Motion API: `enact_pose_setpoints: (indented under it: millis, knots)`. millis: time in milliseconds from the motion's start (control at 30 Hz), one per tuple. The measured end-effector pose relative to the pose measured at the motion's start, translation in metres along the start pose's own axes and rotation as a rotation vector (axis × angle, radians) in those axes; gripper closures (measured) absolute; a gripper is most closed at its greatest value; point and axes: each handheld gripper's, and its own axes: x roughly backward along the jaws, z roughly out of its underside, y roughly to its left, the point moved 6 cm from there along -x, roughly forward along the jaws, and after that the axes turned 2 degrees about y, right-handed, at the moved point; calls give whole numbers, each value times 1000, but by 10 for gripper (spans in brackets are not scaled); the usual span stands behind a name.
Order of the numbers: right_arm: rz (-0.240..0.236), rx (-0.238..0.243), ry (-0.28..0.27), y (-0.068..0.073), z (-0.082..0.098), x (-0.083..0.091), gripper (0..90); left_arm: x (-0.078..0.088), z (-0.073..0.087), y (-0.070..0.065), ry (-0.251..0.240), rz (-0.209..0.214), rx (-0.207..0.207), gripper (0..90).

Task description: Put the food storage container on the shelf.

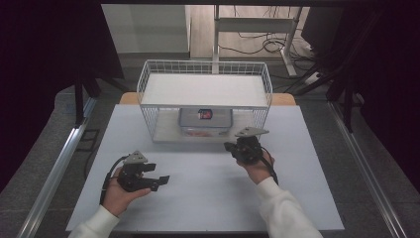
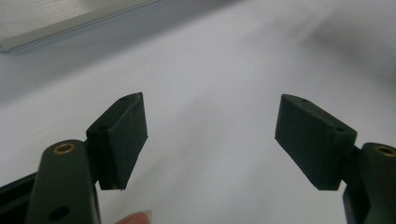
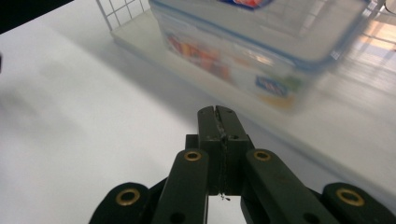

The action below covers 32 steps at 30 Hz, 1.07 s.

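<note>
A clear plastic food box (image 1: 205, 121) with a blue-edged lid and a red label sits on the lower level of a white wire shelf rack (image 1: 148, 82). In the right gripper view the box (image 3: 243, 42) lies just ahead, slightly blurred. My right gripper (image 1: 229, 147) is in front of the rack, pointing left toward the box; its jaws (image 3: 217, 112) are pressed together with nothing between them. My left gripper (image 1: 163, 181) rests at the front left of the table, its two pads (image 2: 126, 135) spread wide over bare tabletop.
The rack's upper shelf (image 1: 205, 89) is a flat white board. The white table (image 1: 208, 198) spreads between the hands. A metal rail (image 1: 54, 168) runs along the left side, and a desk frame with cables (image 1: 277, 44) stands behind the rack.
</note>
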Motion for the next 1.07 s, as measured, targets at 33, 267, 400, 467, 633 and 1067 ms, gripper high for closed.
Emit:
enact_pose_setpoints:
  millis: [33, 267, 400, 467, 633, 1067]
  knots:
    - [-9, -16, 1, -1, 10, 11, 890, 0, 0, 0, -1, -1, 2, 249]
    - [-22, -23, 5, -4, 45, 49, 890, -2, 0, -1, 3, -1, 8, 249]
    - [-30, -12, 3, -3, 62, 67, 890, -2, -1, 0, 5, -3, 10, 249]
    - [-14, -36, 7, -9, 75, 81, 889, -2, -1, 0, 8, -3, 11, 249]
    - [6, -69, 10, -17, 88, 91, 862, -2, -1, 0, 7, -2, 11, 249]
    - [56, -105, -41, -28, 87, 95, 249, -2, -3, 2, 4, 3, 13, 248]
